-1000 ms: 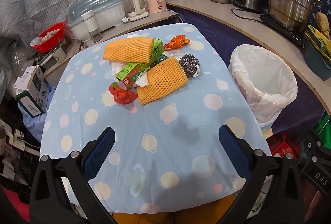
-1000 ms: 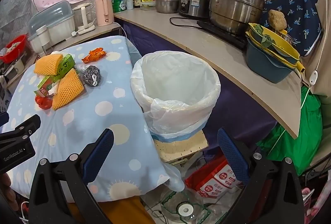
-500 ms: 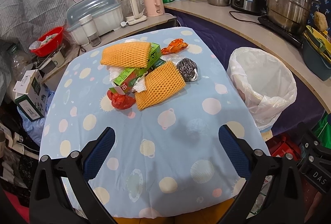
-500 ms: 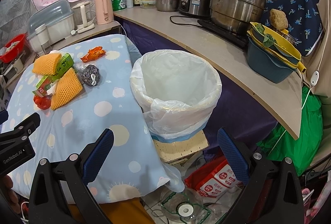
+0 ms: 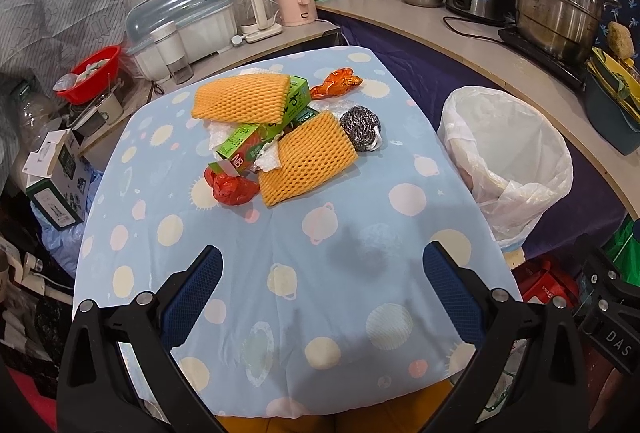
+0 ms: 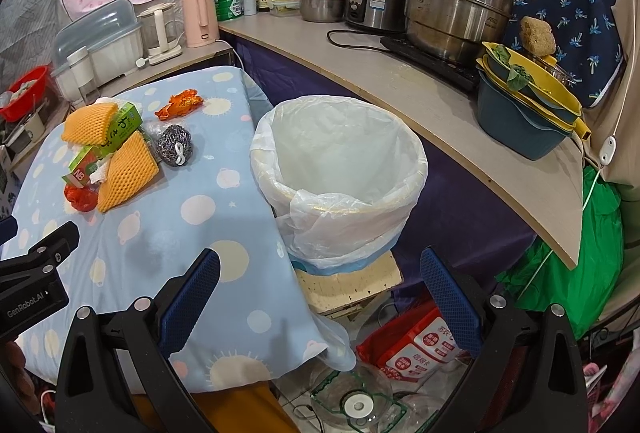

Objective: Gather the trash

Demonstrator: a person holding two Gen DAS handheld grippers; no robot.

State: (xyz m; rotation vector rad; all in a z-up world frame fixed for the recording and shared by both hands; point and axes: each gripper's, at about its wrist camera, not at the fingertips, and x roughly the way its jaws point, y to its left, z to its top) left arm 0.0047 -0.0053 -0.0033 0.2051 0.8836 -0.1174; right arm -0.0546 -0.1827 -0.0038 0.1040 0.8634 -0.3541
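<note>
The trash pile (image 5: 276, 137) lies mid-table, the lined bin (image 6: 340, 169) at its 3 o'clock. Both grippers, left (image 5: 322, 287) and right (image 6: 320, 289), hover with fingers spread, empty. Best start with a loose outer piece like the steel scourer (image 5: 360, 129).

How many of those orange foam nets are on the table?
2: one foam net lies atop the green box at the pile's back; the other beside the steel scourer. More may hide underneath.
</note>
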